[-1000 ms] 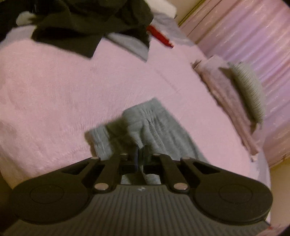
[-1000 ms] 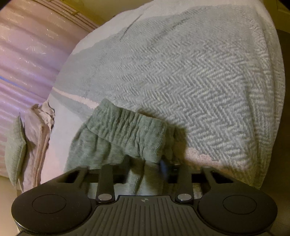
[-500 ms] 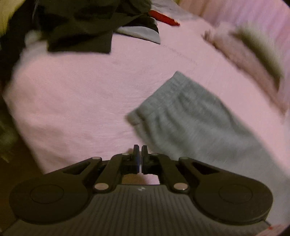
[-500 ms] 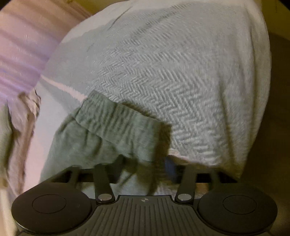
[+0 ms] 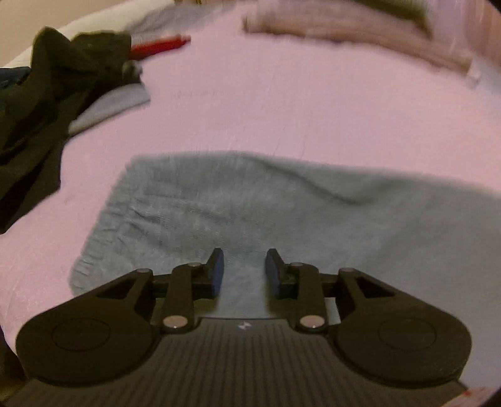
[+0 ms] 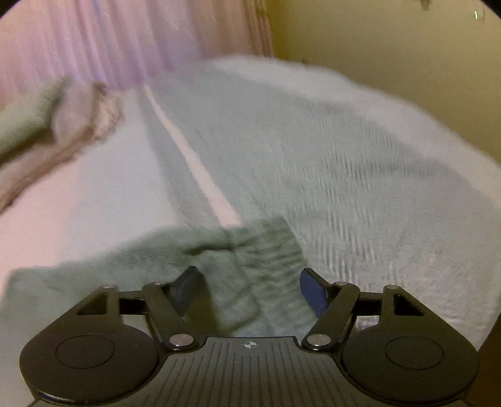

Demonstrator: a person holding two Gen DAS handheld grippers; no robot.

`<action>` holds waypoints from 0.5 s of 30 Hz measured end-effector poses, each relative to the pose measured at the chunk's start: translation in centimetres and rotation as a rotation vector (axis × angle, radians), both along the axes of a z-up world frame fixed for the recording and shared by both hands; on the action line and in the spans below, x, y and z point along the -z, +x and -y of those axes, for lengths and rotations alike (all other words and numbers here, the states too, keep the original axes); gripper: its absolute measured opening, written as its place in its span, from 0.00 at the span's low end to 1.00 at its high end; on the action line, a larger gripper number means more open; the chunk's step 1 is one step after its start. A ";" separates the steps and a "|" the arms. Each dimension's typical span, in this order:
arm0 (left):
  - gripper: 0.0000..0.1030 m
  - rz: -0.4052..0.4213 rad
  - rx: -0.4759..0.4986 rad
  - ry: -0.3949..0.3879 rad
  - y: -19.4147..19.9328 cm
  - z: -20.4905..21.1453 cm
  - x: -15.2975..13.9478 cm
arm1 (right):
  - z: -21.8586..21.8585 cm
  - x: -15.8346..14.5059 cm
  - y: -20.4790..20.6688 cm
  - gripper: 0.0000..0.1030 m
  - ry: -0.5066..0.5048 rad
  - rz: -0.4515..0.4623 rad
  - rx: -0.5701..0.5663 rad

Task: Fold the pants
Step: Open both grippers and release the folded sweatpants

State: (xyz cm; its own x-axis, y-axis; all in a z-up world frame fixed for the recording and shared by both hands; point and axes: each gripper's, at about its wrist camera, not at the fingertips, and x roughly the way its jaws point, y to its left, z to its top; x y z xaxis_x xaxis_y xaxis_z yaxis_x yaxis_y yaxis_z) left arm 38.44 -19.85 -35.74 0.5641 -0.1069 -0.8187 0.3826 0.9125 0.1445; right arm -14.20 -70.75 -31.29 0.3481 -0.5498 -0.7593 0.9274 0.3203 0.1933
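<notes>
The grey-green pants (image 5: 281, 213) lie spread flat on the pink bed (image 5: 281, 103), running across the near part of it, with one ribbed end toward the bed's left side in the left wrist view and the rest stretching off to the right. The left gripper (image 5: 243, 270) hangs over the near edge of the pants; its fingers (image 5: 217, 269) are opening, a narrow gap between them, and the cloth shows through that gap, but they have hold of nothing. The right gripper (image 6: 250, 291) is over the gathered waistband end (image 6: 269, 250); its fingers (image 6: 311, 292) stand wide apart and empty, with the fabric lying below and between them, unpinched.

Beyond the pants in the left wrist view, a broad stretch of bare pink bedding runs to the far edge. At the far left corner sits a heap of dark clothes (image 5: 47, 103), with a pale grey piece (image 5: 116, 103) under it and a red item (image 5: 159, 45) just behind; this pile is well apart from the pants. Along the far right edge lies a folded beige and olive stack (image 5: 344, 28), blurred.

In the right wrist view a herringbone-weave blanket (image 6: 344, 162) covers the bed to the right of the waistband, touching or just beside it, and falls away at the bed's right edge toward a yellowish wall (image 6: 391, 47). The folded stack (image 6: 56, 125) sits at the far left, by a pink curtain (image 6: 109, 40).
</notes>
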 end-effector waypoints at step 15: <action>0.28 -0.016 -0.055 -0.024 -3.3 -4.2 -2.9 | -4.8 -1.8 1.6 0.67 -0.018 -0.185 -0.113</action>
State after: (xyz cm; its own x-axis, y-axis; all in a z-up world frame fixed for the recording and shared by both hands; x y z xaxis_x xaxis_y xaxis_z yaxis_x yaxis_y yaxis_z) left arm 35.17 -15.68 -32.80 0.5566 -0.0956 -0.8252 0.3335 0.9355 0.1166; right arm -12.65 -65.91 -29.50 0.2638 -0.5292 -0.8064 0.9045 0.4262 0.0162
